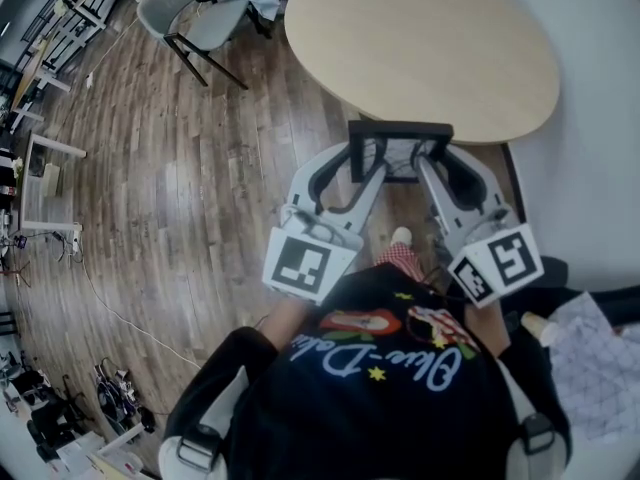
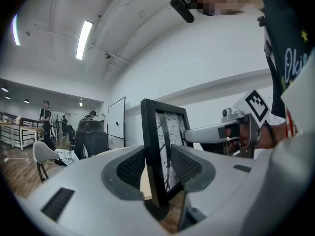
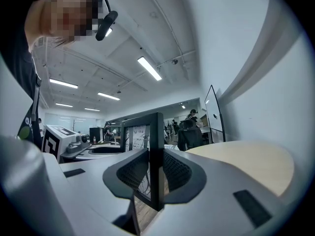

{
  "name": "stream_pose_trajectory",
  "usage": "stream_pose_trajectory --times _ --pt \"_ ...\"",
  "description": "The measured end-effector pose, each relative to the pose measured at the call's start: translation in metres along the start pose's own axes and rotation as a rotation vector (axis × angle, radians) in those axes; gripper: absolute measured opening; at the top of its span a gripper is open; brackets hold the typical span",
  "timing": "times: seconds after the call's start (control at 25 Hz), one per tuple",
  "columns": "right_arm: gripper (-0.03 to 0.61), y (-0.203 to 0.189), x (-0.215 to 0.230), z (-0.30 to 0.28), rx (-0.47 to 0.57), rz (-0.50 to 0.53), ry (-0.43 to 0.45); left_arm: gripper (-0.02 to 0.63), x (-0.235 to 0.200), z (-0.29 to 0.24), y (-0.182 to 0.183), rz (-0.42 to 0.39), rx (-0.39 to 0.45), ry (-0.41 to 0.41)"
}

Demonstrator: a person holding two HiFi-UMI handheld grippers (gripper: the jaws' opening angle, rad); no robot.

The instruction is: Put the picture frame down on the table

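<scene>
Black picture frame, upright, off the table: left gripper clamped on one side edge, right gripper on the other, just beside round wooden table.

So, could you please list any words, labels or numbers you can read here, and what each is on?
"Oki": cursive on the person's black shirt, cut off by the picture edge; the head view's lettering is too distorted to read.
Left cube and right cube: square marker patterns, no letters.
Picture frame: line print, no readable text.
</scene>
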State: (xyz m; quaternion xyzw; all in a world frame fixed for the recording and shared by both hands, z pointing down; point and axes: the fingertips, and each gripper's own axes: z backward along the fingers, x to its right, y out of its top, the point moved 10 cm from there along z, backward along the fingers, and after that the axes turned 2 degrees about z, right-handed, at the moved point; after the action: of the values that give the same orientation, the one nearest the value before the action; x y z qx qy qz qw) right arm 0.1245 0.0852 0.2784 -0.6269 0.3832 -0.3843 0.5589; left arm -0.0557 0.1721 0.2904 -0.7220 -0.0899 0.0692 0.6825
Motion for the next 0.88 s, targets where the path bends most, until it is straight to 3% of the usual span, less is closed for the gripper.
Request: stream_pose_trajectory --times 0.44,0.64,0.88 --pt "0.075 0.000 0.031 -0.012 0.004 -0.006 0.021 0.152 -0.004 -0.030 0.001 -0.007 -0.006 0.020" --pt "0.075 -0.011 0.020 -0.006 0.010 -0.009 0.026 0.152 0.001 -0.017 -0.008 -0.017 -0.011 0.024" --pt "0.074 0.011 0.079 -0.022 0.006 -0.019 0.050 0.152 -0.002 -0.074 0.014 -0.010 -0.021 0.049"
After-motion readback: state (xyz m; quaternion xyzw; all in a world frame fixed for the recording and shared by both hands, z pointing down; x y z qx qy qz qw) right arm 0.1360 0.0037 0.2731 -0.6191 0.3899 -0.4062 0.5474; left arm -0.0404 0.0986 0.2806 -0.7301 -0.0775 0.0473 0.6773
